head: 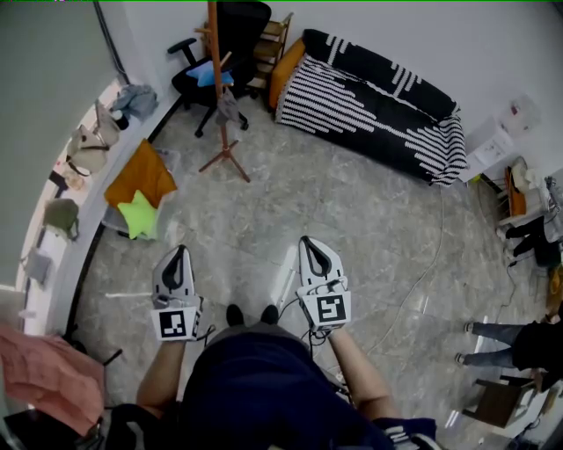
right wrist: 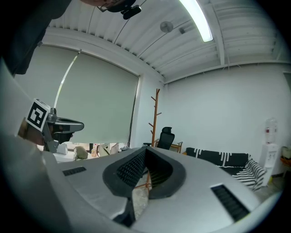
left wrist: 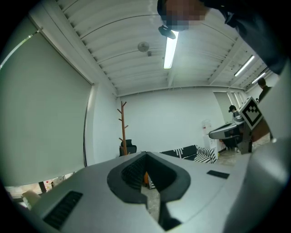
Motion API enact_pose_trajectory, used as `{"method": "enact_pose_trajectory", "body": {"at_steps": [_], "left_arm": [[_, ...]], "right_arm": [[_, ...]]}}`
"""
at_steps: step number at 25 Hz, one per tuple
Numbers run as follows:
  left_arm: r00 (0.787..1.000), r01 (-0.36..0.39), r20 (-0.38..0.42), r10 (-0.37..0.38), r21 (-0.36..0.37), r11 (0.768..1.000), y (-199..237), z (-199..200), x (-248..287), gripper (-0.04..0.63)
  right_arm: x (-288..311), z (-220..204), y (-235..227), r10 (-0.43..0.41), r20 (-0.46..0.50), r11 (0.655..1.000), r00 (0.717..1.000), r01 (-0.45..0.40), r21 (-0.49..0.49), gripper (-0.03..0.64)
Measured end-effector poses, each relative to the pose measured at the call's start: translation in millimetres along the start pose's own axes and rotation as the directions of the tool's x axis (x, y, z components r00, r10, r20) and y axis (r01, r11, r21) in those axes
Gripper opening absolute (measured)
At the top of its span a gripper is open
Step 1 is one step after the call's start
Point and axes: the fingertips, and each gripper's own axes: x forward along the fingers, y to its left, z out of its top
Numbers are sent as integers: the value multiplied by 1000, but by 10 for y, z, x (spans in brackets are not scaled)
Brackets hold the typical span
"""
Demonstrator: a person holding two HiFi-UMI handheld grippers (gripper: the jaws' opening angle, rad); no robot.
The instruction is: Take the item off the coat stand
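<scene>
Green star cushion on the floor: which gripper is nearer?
Left. The left gripper is just right of the green star cushion in the head view; the right gripper is farther right, beyond the left.

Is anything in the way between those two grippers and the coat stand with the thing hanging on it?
Nothing visible. Only floor lies between the left gripper, the right gripper and the coat stand with its grey item. The orange cloth and green cushion lie off to the left; the office chair stands behind it.

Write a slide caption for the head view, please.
Left gripper and right gripper, jaws shut, point toward a coat stand across the room, grey item hanging on it.
</scene>
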Motion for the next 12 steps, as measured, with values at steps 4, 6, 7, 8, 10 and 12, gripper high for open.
{"method": "enact_pose_trajectory", "body": {"at_steps": [4, 6, 7, 8, 10, 12], "left_arm": [[1000, 6, -10, -6, -13, 1000, 2, -21, 22, 25], [1000, 17, -17, -17, -14, 1000, -3, -36, 40, 26], [999, 24, -21, -24, -13, 1000, -16, -43, 49, 26], [999, 31, -23, -31, -13, 999, -30, -47, 56, 26], [999, 48, -21, -49, -17, 999, -55, -40, 71, 28], [998, 66, -19, -66, -22, 998, -75, -34, 83, 29]], "right_arm": [[7, -7, 12, 4, -2, 1000, 1000, -4, -3, 18], [13, -27, 23, 6, -4, 1000, 1000, -6, -2, 18], [12, -19, 24, 8, -5, 1000, 1000, -8, -1, 20], [11, 7, 29, 10, -8, 1000, 1000, -10, 2, 18], [10, 56, 40, 14, -14, 1000, 1000, -14, 10, 20], [-9, 9, 34, 10, -14, 1000, 1000, -10, 2, 18]]}}
